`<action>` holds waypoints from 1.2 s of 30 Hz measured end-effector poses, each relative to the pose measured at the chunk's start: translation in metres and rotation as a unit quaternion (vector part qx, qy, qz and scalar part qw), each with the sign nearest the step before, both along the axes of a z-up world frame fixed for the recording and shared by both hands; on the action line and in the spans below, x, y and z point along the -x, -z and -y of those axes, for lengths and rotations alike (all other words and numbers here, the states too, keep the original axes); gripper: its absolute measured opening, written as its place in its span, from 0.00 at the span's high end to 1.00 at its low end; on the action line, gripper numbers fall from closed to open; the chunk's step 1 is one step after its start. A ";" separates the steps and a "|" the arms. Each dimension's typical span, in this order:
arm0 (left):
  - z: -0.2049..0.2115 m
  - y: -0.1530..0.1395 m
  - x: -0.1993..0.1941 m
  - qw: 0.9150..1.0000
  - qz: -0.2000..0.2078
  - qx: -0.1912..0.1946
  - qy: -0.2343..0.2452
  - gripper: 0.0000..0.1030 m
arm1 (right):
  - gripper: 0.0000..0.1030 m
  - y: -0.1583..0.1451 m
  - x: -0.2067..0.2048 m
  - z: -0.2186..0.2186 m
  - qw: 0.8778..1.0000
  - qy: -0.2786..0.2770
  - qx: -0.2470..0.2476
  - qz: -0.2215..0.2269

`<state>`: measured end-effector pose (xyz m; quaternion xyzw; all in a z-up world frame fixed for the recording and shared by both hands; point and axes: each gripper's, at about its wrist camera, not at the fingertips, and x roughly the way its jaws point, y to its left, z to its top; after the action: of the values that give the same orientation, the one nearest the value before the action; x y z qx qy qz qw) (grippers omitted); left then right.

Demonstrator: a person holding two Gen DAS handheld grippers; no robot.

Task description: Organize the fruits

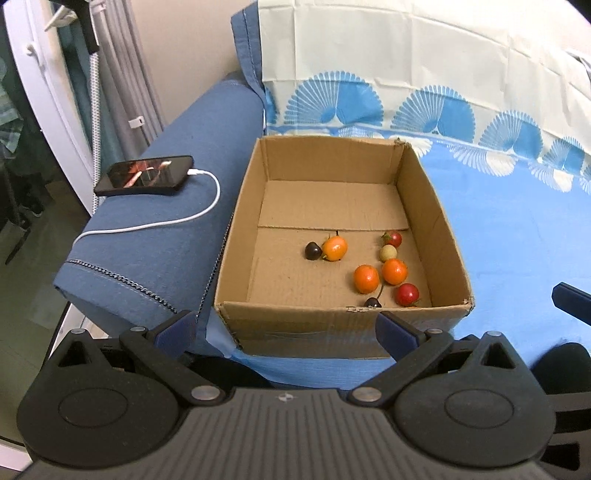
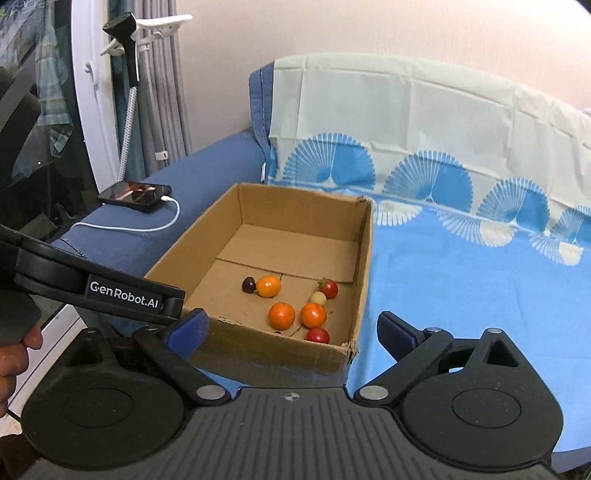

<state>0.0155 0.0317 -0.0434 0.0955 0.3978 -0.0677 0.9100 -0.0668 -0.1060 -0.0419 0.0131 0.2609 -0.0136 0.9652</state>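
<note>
On sofa arm point(image 1: 155, 236): charging phone point(image 1: 146, 175).

- We see a black phone point(image 1: 144, 175) lying flat on the blue sofa arm point(image 1: 177, 206). Its screen is lit.
- A white cable point(image 1: 192, 216) is plugged into the phone and curls along the arm.
- We see a light blue sheet point(image 2: 461, 280) with fan shapes spread over the seat and the back.
- Grey curtains point(image 2: 166, 92) hang behind the sofa, beside a plain wall point(image 2: 369, 26).
</note>
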 end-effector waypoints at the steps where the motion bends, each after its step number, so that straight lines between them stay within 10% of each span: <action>1: 0.000 -0.002 0.003 1.000 0.003 0.001 -0.001 0.00 | 0.05 -0.001 0.003 0.000 1.000 0.000 0.001 0.003; 36: -0.001 -0.002 0.010 1.000 0.010 -0.002 0.014 0.00 | 0.04 0.000 0.010 0.000 1.000 0.014 -0.006 0.008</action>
<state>0.0052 0.0324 -0.0410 0.1035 0.3872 -0.0787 0.9128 -0.0771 -0.1062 -0.0421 0.0224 0.2530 -0.0255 0.9669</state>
